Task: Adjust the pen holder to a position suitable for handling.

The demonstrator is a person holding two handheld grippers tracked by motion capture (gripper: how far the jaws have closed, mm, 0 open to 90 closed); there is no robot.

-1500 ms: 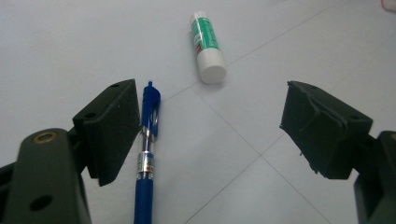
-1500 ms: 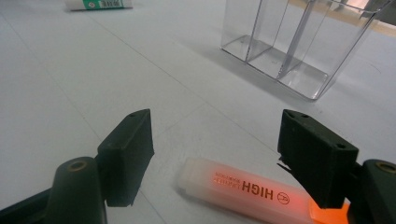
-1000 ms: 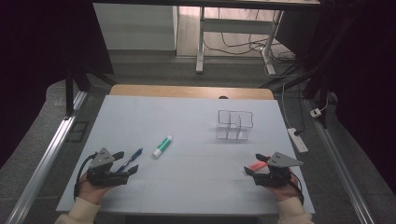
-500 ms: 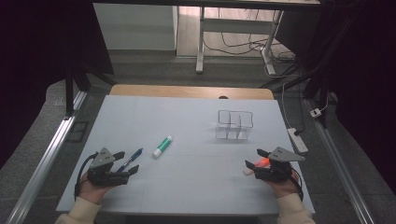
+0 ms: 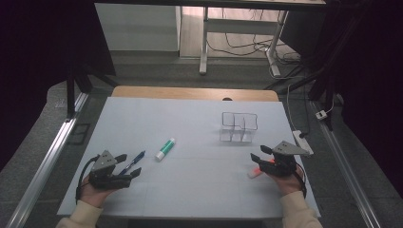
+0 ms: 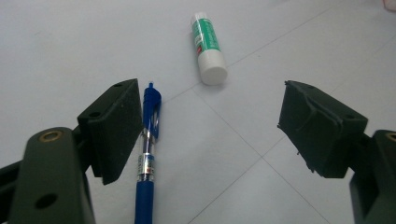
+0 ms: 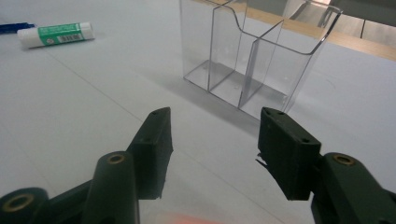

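Both claws rested released on the counter (image 5: 190, 118): left claw (image 5: 128, 167) at lower left beside a blue pen (image 6: 147, 154), right claw (image 5: 259, 154) at lower right.

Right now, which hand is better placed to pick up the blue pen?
Left. The left gripper is open with the blue pen lying just inside its left jaw. The right gripper sits across the table, near the clear organizer.
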